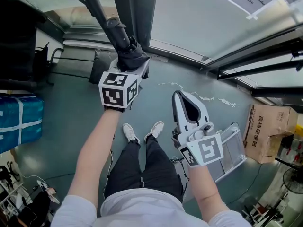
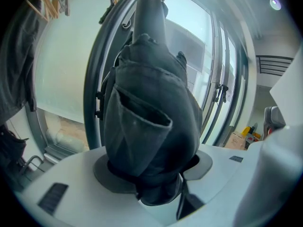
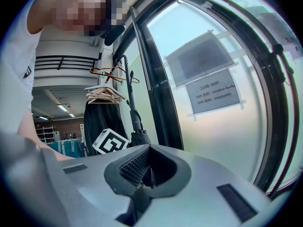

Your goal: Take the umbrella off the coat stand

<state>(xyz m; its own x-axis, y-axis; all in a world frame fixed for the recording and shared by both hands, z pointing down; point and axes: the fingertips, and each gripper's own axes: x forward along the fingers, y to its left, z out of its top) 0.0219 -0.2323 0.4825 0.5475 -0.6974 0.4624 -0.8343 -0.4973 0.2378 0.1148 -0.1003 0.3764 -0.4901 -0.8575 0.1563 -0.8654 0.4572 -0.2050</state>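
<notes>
Black and folded, the long fabric umbrella (image 2: 151, 112) is held near its bunched end by the left gripper (image 2: 154, 181), whose white tongs are clamped on the dark cloth. In the head view the umbrella (image 1: 118, 32) is seen running from the left gripper (image 1: 137, 65) up and to the left, beside a dark metal window frame (image 1: 137, 13) and a frosted glass wall (image 1: 199, 22). Whether its far end is hooked on anything cannot be told. The right gripper (image 1: 180, 100) is held well apart from it, over the grey-green floor (image 1: 156, 103), and its tongs (image 3: 147, 170) are drawn together with nothing between them. In the right gripper view the umbrella (image 3: 138, 131) is shown upright just beside a rack of pale wooden hangers (image 3: 105, 94) and a dark hanging garment (image 3: 100, 122). A white paper notice (image 3: 211, 97) is stuck to the glass. A brown cardboard box (image 1: 267, 132) lies at the right on the floor, and a blue wrapped bundle (image 1: 19, 119) at the left.
</notes>
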